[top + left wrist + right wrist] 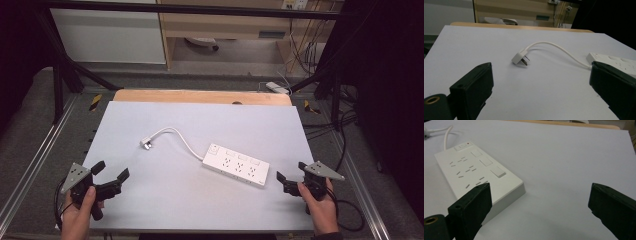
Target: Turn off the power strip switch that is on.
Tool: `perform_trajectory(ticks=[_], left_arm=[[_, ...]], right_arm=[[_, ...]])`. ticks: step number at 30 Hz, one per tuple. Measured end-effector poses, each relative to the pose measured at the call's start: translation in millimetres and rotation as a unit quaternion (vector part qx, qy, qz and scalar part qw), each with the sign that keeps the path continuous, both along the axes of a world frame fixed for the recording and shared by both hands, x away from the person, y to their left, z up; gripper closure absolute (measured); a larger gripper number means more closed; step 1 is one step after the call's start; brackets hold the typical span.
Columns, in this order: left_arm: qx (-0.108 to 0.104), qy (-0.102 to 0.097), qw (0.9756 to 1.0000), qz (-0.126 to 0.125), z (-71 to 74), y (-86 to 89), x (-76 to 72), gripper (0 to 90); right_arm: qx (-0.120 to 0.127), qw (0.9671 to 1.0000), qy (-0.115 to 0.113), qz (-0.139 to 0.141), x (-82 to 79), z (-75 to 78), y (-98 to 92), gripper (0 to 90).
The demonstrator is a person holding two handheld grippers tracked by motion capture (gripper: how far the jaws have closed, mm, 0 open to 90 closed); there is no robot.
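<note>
While both grippers gape, a smooth, seemingly plastic power strip [236,165] lies flat

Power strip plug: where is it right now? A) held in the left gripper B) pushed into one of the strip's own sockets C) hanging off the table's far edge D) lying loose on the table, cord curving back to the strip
D: the plug lies free on the white table, prongs bare, its cord arcing back to the power strip; both grippers are open and apart from it.
</note>
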State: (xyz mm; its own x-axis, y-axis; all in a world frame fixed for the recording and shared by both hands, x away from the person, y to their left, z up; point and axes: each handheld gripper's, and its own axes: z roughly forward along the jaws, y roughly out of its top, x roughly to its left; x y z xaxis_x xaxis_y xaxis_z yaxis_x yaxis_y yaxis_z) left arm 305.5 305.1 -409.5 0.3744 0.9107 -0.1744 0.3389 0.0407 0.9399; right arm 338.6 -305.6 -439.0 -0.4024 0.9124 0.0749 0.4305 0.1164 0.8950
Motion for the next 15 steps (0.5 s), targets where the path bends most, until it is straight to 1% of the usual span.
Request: perform_trajectory(ticks=[1,3,5,6,8,9,12,15], left_arm=[[0.004,0.001,1.0,-0.003,-0.4,-1.3,0.5,5.4],[0.004,0.002,1.0,-0.006,-0.9,-2.8,0.7,5.4],[0.008,0.003,0.9999,-0.008,-1.0,-3.6,0.6,5.4],[0.008,0.003,0.9999,-0.008,-1.0,-3.6,0.6,5.4],[0.006,0.003,0.9999,-0.008,-1.0,-3.8,0.6,5.3],[0.007,0.004,0.9999,-0.008,-1.4,-3.9,0.8,5.3],[0.006,0.006,0.9999,-0.009,-1.5,-4.4,0.8,5.3],[0.008,0.006,0.9999,-0.011,-1.6,-5.3,0.9,5.3]], right_arm=[[0.001,1.0,0.0,-0.001,-0.2,0.0,-0.1,5.2],[0.001,1.0,0.0,-0.001,-1.0,0.5,-0.5,5.2],[0.007,1.0,-0.002,-0.002,-2.2,1.8,-0.6,4.9],[0.013,0.9999,-0.003,0.0,-2.8,2.7,-0.2,4.8],[0.015,0.9999,-0.007,0.001,-3.5,3.4,0.3,4.8],[0.018,0.9998,-0.012,0.003,-4.4,4.9,0.9,4.8],[0.029,0.9994,-0.019,0.005,-5.7,8.0,1.1,4.0],[0.037,0.9988,-0.032,0.002,-7.8,12.3,-0.1,3.8]])
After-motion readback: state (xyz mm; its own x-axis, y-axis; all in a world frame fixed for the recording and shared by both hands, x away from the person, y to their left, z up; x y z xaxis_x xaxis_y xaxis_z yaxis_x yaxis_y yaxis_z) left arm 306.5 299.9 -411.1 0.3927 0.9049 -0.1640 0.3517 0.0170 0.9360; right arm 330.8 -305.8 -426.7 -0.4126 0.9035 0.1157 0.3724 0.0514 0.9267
